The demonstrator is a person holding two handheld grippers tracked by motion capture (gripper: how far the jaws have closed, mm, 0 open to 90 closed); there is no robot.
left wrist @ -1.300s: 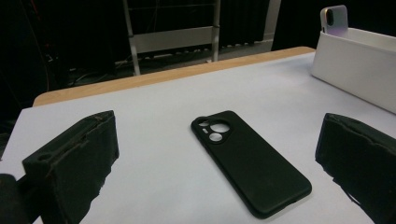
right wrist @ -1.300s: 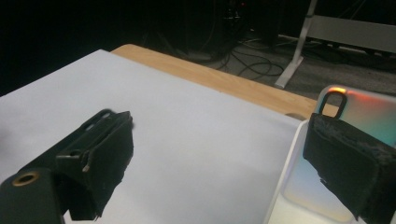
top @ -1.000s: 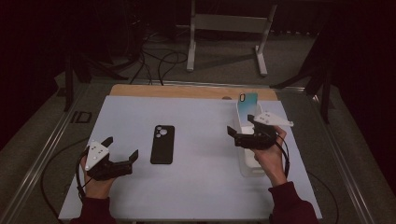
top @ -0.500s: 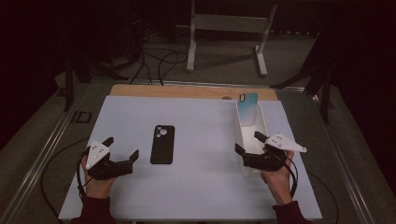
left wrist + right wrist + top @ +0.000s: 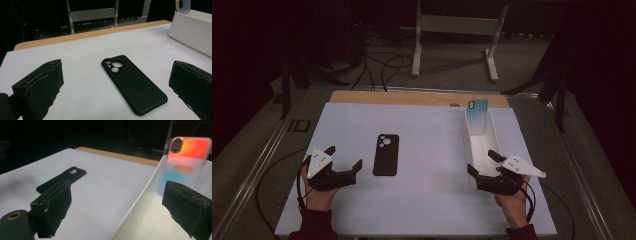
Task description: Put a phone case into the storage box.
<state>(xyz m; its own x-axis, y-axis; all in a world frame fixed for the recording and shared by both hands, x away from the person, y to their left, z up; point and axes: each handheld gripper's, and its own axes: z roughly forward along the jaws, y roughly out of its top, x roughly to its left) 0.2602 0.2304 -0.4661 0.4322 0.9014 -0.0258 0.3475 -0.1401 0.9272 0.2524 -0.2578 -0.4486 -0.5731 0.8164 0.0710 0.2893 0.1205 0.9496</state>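
White table mat [image 5: 427,195]; black phone case [image 5: 386,154] between gaping tongs [image 5: 343,159].

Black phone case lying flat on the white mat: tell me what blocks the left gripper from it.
Nothing visible. Only bare white mat lies between the open left gripper and the black phone case.

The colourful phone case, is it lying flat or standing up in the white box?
Standing up. The colourful phone case leans against the far end wall of the white box, camera hole at the top.
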